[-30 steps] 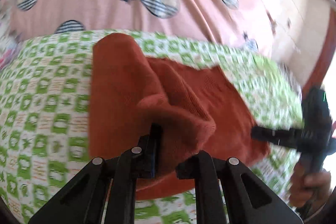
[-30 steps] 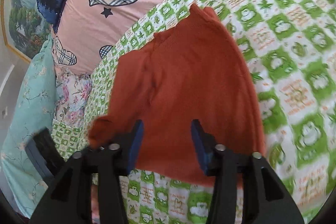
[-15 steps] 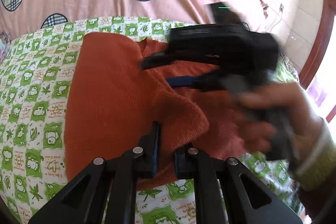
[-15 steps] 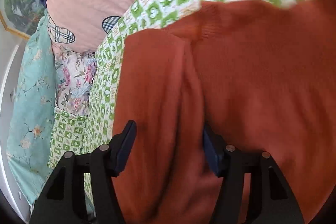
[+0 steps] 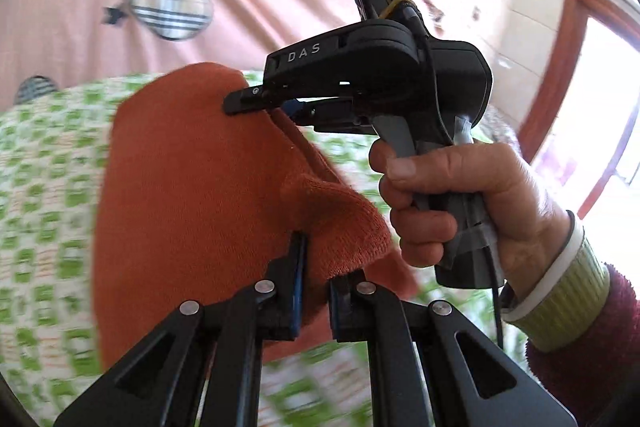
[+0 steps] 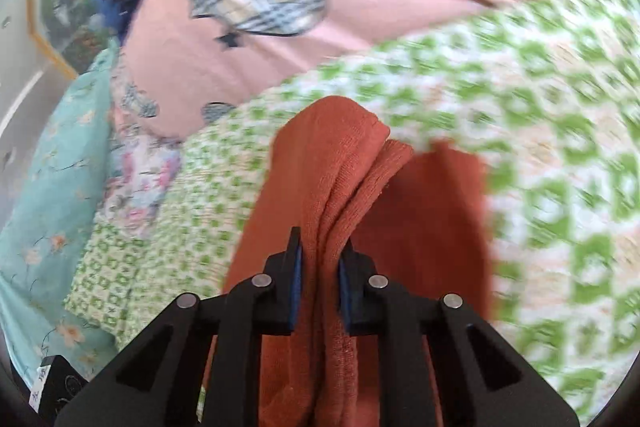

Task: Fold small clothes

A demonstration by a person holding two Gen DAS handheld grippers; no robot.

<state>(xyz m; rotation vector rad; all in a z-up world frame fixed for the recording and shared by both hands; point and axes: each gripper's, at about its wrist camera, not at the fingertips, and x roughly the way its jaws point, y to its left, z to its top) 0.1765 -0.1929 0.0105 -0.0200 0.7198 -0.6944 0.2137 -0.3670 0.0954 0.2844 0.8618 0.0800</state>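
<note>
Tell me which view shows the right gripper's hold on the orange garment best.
The right wrist view: the right gripper has its jaws closed on a bunched ridge of the orange garment, seen straight on. The left wrist view shows that gripper from the side, so the grip itself is harder to read.

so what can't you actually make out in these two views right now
- Left wrist view: the near edge of the orange garment is hidden behind the left hand-held gripper; its far right part sits behind the right hand-held gripper and the hand.
- Right wrist view: the green checked sheet is motion-blurred, its print unreadable.
- Right wrist view: the garment's lower part is cut off by the frame edge.
</note>
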